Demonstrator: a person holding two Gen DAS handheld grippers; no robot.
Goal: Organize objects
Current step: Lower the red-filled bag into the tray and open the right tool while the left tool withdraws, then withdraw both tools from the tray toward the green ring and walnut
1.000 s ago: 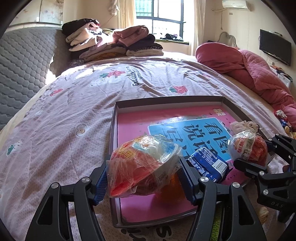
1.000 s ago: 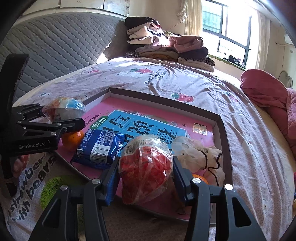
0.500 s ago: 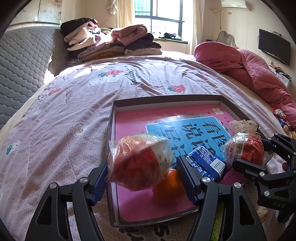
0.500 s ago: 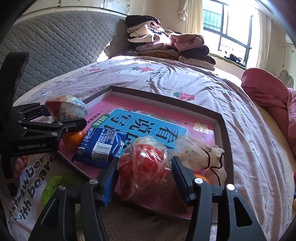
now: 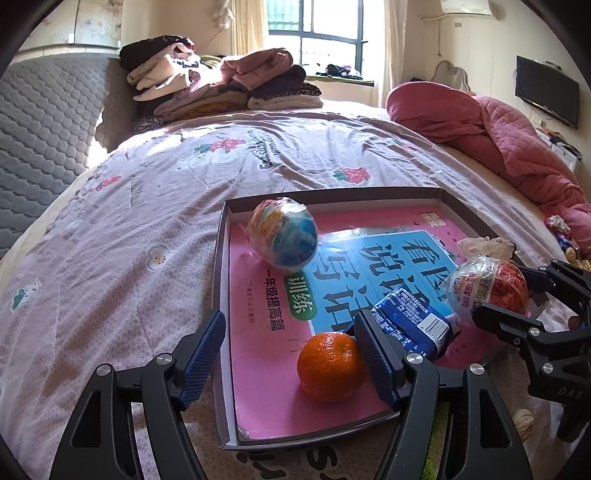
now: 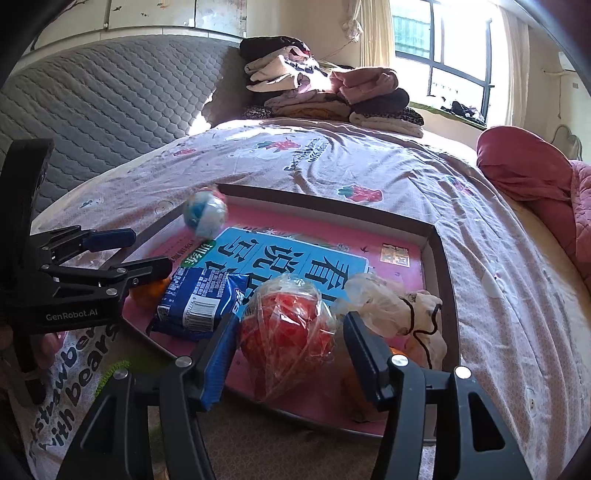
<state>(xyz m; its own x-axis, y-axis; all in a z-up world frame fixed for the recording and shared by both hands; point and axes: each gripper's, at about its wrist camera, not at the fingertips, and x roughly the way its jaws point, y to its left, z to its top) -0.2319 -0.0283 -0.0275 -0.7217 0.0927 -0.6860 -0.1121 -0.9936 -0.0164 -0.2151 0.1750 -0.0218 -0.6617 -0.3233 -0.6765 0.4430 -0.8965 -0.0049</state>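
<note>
Our left gripper [image 5: 291, 354] has just been opening and stands wide and empty; its wrapped ball [image 5: 282, 232] sits upper left in the tray [image 5: 221, 295]. Our right gripper [image 6: 288, 354] has been opening too, jaws loosely flanking the red packet [image 6: 286, 325] at the tray's near edge, apparently released for sorting.

This is a bedroom in a home. A wide bed [image 5: 155, 221] with a strawberry-print cover fills the scene, a quilted grey headboard [image 5: 40, 133] at left. Folded clothes [image 5: 221, 85] are stacked at the far end below a curtained window [image 5: 325, 33], and a wall television [image 5: 546, 92] hangs at right.
</note>
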